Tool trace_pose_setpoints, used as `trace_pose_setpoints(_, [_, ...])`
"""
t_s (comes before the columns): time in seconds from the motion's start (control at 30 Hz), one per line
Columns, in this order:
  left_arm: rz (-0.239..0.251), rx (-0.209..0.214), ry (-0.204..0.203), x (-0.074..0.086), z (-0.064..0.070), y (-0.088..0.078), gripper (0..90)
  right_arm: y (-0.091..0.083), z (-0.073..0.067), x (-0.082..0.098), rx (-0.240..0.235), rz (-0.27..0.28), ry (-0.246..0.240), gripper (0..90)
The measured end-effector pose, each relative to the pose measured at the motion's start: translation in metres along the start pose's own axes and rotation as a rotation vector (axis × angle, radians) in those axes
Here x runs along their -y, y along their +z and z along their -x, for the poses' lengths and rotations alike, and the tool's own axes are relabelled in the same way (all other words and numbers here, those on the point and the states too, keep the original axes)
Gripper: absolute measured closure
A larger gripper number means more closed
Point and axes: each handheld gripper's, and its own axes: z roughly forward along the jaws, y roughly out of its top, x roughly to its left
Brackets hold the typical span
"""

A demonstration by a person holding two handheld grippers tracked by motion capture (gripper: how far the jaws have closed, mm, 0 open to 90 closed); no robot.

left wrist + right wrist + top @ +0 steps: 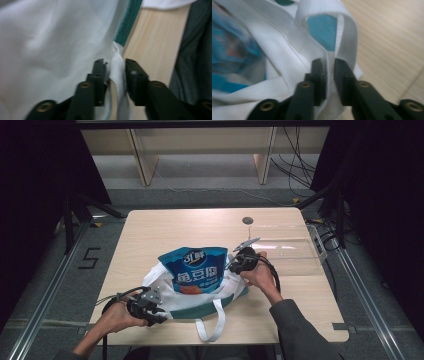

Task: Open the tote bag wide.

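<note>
At bag (165, 292) rim, both tools (156, 312) (234, 264) parted around fabric, unclamped; risk: snack packet (194, 270) tipping out if slipped.

A white cloth tote bag (165, 290) with a teal band along its bottom edge lies slumped on the wooden table, near the front edge, its mouth facing away from the person. A blue snack pouch (192, 270) with white lettering sticks halfway out of the mouth, tilted back. One white strap (212, 322) loops toward the front edge; another (342, 42) arches up at the bag's right side.
</note>
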Motion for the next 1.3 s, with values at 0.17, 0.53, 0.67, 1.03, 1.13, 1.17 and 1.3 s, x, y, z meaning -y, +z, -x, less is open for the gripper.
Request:
trace_pose_setpoints(0.17, [0.094,-0.068,0.015,-0.015,-0.010,-0.028,53.6,-0.046,-0.024,0.007,-0.007,0.059,-0.031,65.1])
trace_pose_setpoints(0.53, [0.155,-0.340,-0.055,-0.040,-0.074,-0.022,82.9,-0.048,-0.066,0.032,-0.192,-0.020,-0.202,85.2])
trace_pose_setpoints(0.67, [0.170,-0.345,-0.176,-0.029,-0.107,-0.004,87.4,-0.034,-0.070,0.045,-0.199,-0.124,-0.289,90.0])
trace_pose_setpoints(1.03, [0.118,-0.239,-0.227,-0.013,-0.125,0.023,89.2,-0.014,-0.075,0.066,-0.211,-0.235,-0.220,90.0])
trace_pose_setpoints(1.13, [0.151,-0.238,-0.259,-0.014,-0.122,0.020,89.1,-0.017,-0.076,0.063,-0.223,-0.237,-0.197,90.0])
trace_pose_setpoints(1.17, [0.150,-0.232,-0.261,-0.015,-0.121,0.017,89.0,-0.021,-0.075,0.060,-0.223,-0.210,-0.198,89.6])
trace_pose_setpoints(1.3, [0.207,-0.248,-0.262,-0.022,-0.114,0.005,86.9,-0.040,-0.071,0.045,-0.216,-0.090,-0.177,89.7])
